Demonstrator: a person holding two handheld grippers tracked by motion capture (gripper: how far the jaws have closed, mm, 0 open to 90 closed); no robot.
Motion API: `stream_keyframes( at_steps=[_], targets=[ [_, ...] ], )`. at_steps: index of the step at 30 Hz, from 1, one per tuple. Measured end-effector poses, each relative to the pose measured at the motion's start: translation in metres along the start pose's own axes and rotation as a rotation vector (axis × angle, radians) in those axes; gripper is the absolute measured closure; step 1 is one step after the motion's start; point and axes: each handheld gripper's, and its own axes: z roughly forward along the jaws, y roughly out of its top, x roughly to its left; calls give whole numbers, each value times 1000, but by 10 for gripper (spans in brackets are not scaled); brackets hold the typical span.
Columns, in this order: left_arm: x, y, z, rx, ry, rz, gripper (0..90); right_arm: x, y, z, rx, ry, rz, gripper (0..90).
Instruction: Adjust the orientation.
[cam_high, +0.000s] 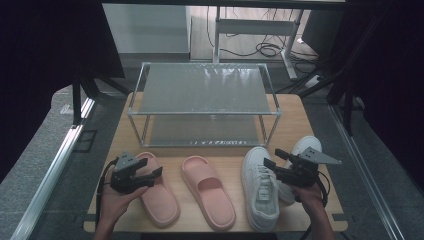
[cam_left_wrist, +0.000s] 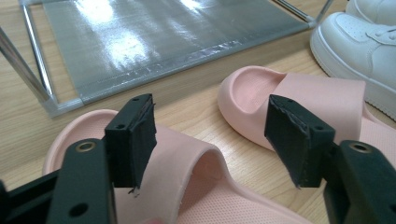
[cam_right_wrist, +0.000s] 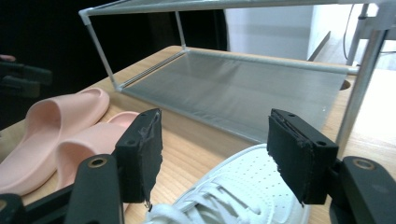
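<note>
Nearest the desk's (cam_high: 292, 112) front edge, the left tool (cam_high: 148, 171) hangs with jaws spread over the left pink slipper (cam_high: 159, 192), the right tool (cam_high: 272, 159) likewise spread above the inner white sneaker (cam_high: 260, 187). The slippers look like light, soft foam, best pinched across the strap; the sneakers seem stiffer, probably easiest held at the collar. Two slippers (cam_high: 207, 190), two sneakers (cam_high: 302, 147). Behind, toward the far edge, stands one two-shelf rack (cam_high: 205, 90).

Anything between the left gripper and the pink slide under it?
Nothing visible. The left gripper hangs open right over the near pink slide, its strap between the jaws, pads not yet touching. The second slide lies beyond it, off the path.
</note>
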Motion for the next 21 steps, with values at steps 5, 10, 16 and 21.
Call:
stream_keyframes(
  at_steps=[5,10,16,21],
  targets=[
    [1,3,-3,-13,10,-25,541,-1,-2,0,13,-3,24,369],
    [-1,8,-2,-22,-38,-23,780,6,-4,0,33,-3,10,390],
    [-11,7,8,26,-90,14,900,17,-2,0,38,-26,-18,397],
    [-21,4,6,26,-113,14,900,21,3,0,31,-33,-27,401]
  ],
)
